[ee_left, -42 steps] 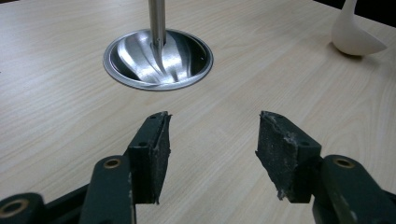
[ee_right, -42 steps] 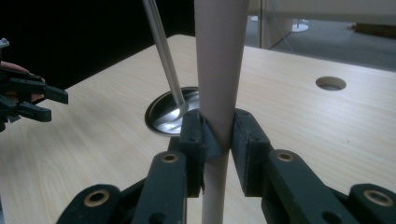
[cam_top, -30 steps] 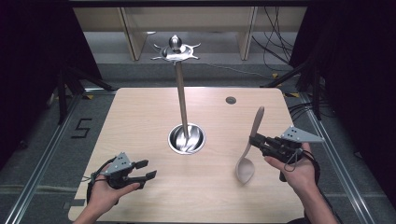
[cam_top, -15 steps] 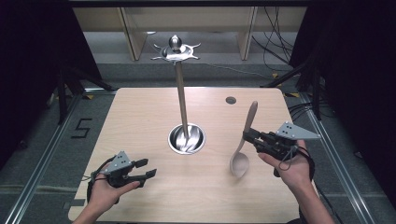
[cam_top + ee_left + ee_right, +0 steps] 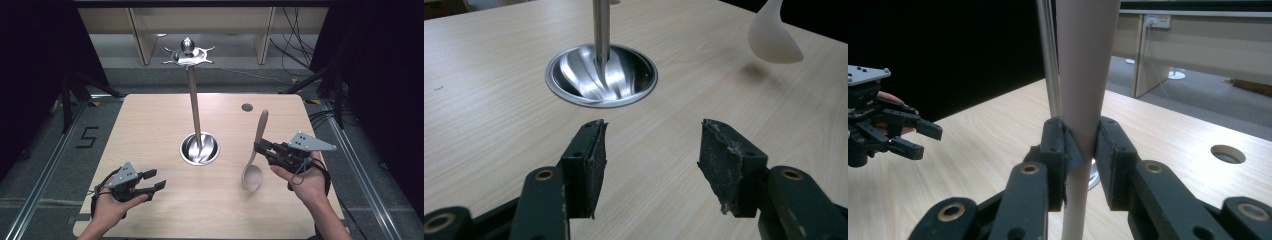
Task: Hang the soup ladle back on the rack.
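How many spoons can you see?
1. The one wooden spoon is clamped by its handle in the right gripper, bowl hanging down above the table, right of the metal stand. None shows anywhere else.

A lab-like test room: bare wooden table (image 5: 150, 130) on metal floor rails (image 5: 45, 170), loose cables (image 5: 295, 55), dark curtains (image 5: 30, 75).

Handheld tools: black two-jaw units, grey top plates

Left tool (image 5: 152, 181) and right tool (image 5: 261, 148) each carry a grey three-cornered plate with small screws, brass-coloured pivot rivets, worn black jaw pads and a trailing black cable; forearms unsleeved.
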The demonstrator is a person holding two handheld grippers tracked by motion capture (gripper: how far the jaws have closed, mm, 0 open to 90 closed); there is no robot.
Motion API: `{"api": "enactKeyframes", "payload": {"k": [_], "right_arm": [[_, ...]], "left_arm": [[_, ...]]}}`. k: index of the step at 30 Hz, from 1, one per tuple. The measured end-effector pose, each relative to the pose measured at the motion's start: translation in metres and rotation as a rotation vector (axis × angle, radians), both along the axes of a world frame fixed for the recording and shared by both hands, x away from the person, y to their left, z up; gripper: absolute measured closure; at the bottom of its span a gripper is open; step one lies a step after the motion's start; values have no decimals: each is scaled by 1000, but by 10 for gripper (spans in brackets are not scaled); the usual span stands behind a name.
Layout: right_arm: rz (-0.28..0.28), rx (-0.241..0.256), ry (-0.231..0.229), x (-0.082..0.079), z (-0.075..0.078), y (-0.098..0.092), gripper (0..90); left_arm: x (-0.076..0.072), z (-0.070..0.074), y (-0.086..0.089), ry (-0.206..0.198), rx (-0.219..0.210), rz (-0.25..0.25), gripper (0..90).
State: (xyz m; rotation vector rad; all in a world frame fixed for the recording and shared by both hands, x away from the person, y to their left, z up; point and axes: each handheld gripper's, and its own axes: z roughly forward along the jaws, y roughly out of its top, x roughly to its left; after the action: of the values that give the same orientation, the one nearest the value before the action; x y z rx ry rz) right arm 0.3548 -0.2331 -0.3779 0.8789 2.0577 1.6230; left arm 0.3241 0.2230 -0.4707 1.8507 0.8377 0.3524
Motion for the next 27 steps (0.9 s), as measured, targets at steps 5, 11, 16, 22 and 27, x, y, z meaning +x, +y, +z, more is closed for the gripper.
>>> {"api": "enactKeyframes", "payload": {"k": [5, 11, 16, 22, 27], "right_arm": [[13, -2, -3, 0, -2, 3, 757], [18, -8, 27, -2, -3, 11, 757], [26, -18, 21, 0, -5, 20, 757], [-45, -28, 20, -10, -2, 36, 757], [-62, -47, 25, -13, -1, 44, 757]], "left_arm": [[1, 2, -2, -12, 9, 7, 434], [0, 11, -6, -40, -23, 39, 429], [2, 27, -11, -91, -41, 44, 418], [6, 56, -21, -154, -77, 48, 416], [11, 79, -33, -194, -98, 30, 414]]}}
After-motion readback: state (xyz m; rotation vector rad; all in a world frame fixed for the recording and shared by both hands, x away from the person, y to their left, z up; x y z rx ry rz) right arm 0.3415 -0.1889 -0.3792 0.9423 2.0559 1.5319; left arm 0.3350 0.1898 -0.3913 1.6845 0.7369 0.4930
